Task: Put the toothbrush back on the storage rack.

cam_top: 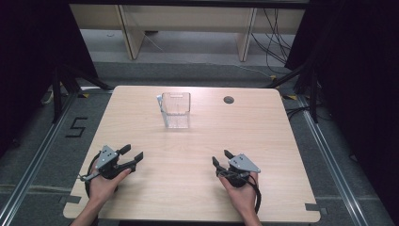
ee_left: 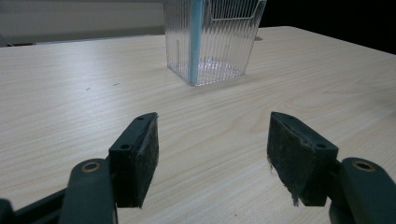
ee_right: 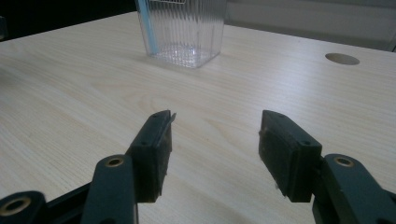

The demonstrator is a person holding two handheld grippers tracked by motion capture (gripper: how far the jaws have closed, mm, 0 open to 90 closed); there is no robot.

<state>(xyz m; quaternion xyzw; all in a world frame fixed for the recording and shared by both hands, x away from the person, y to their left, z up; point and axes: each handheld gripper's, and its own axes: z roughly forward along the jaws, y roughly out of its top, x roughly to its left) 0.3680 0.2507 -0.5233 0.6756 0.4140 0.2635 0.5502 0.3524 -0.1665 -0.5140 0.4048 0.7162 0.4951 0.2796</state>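
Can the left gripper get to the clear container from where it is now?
Probably yes. The left gripper is open and points toward the clear container, which stands upright farther up the table. Only bare wood lies between them, and the right gripper is off to the side.

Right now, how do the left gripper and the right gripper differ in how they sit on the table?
The left gripper rests near the table's left edge, jaws angled rightward; the right gripper sits right of centre, jaws angled leftward. Both are open, empty, hand-held, and point toward the clear ribbed container standing well ahead of them.
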